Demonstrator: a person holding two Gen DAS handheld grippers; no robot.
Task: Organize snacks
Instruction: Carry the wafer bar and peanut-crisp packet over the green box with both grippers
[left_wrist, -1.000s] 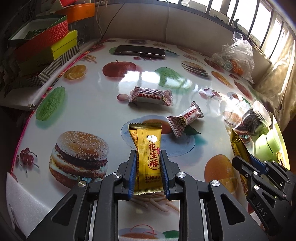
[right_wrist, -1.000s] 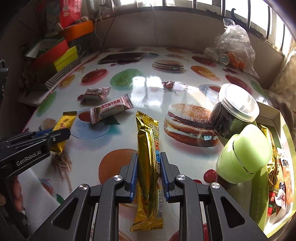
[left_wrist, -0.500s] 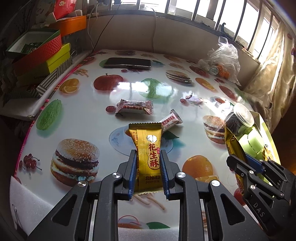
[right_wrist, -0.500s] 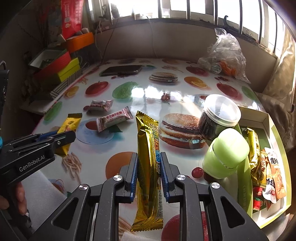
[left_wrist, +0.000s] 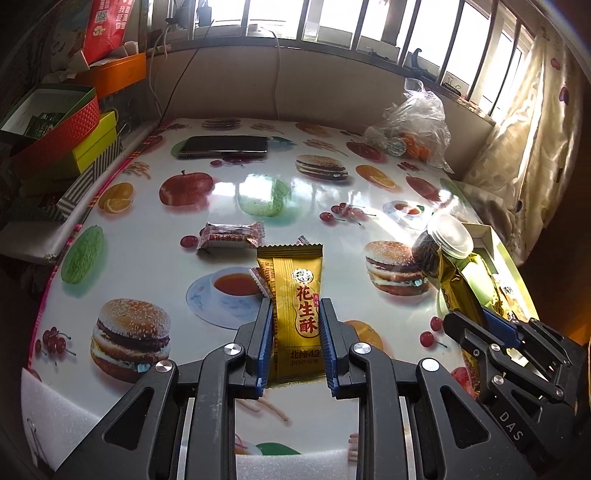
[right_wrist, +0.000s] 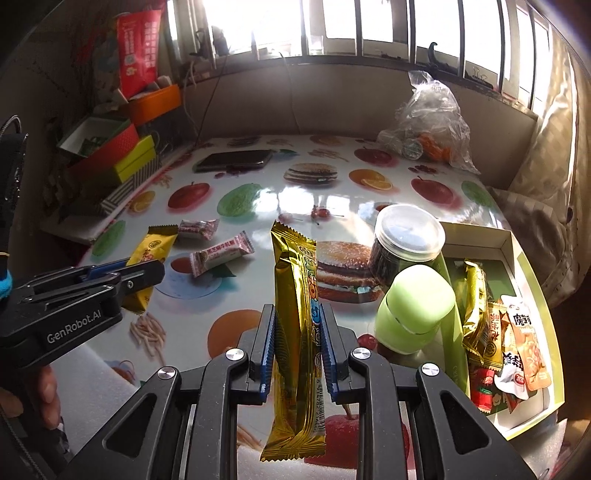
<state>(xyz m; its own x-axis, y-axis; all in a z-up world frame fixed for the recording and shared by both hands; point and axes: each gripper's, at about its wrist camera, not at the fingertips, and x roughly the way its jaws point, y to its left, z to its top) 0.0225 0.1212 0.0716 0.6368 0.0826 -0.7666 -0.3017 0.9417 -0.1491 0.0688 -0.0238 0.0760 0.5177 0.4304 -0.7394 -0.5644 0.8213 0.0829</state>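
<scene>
Yellow snack packet, gold bar both lifted higher, jaws clamped.

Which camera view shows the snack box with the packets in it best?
The right wrist view. There the snack box lies open at the right, its white walls and the packets inside clearly seen. In the left wrist view only a corner of it shows, mostly hidden behind the jar and the right gripper.

Both wrist cameras are looking steeply down over the printed table toward the window. The left view is catching the right gripper at lower right; the right view is catching the left gripper at centre left.
</scene>
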